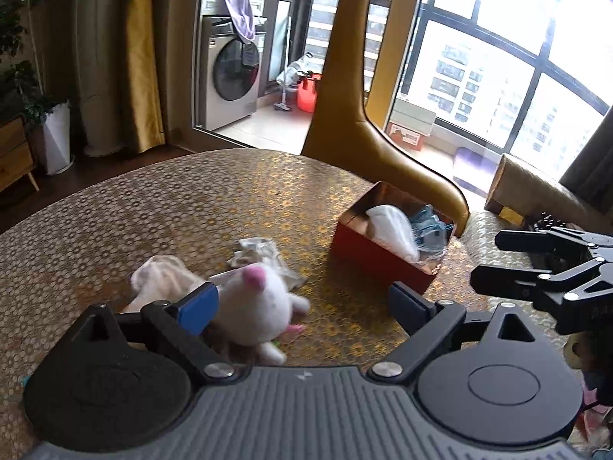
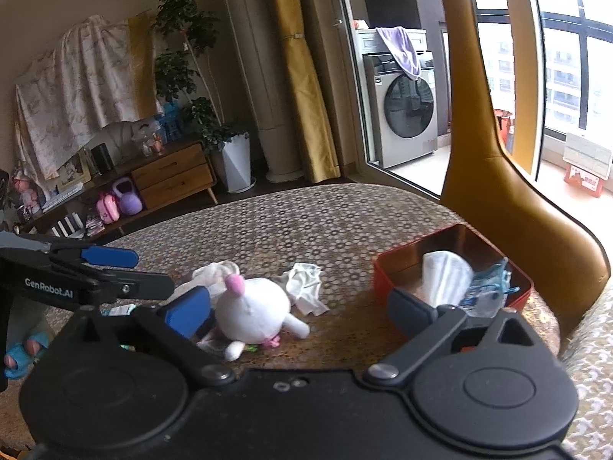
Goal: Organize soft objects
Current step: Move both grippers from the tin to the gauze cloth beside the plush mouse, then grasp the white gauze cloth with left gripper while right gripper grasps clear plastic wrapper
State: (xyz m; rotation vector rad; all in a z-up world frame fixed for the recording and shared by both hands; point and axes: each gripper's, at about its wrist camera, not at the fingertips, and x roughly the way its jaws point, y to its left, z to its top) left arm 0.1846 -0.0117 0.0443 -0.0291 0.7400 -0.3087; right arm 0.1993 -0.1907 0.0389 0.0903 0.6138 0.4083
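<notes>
Tongs first: the left gripper (image 1: 302,303) hangs low over the patterned table (image 1: 115,222) with its blue-padded fingers (image 1: 199,306) spread wide and nothing between them. The right gripper (image 2: 299,316) is likewise spread and empty, hovering beside it. Just ahead of both lies the white plush toy (image 1: 256,306) with a pink ear, on its side on the cloth, nearly touching the left gripper's left pad. Behind it sit a cream cloth (image 1: 161,280) and a crumpled white rag (image 2: 306,287). Off to the right stands the red box (image 1: 383,260), already holding a white bundle (image 2: 446,278) and something pale blue (image 2: 488,287). The step in hand looks like the reach for the plush toy. Next, one gripper should probably drop around its round body, squeeze until the stuffing gives, then carry it over the box wall into the remaining room.
</notes>
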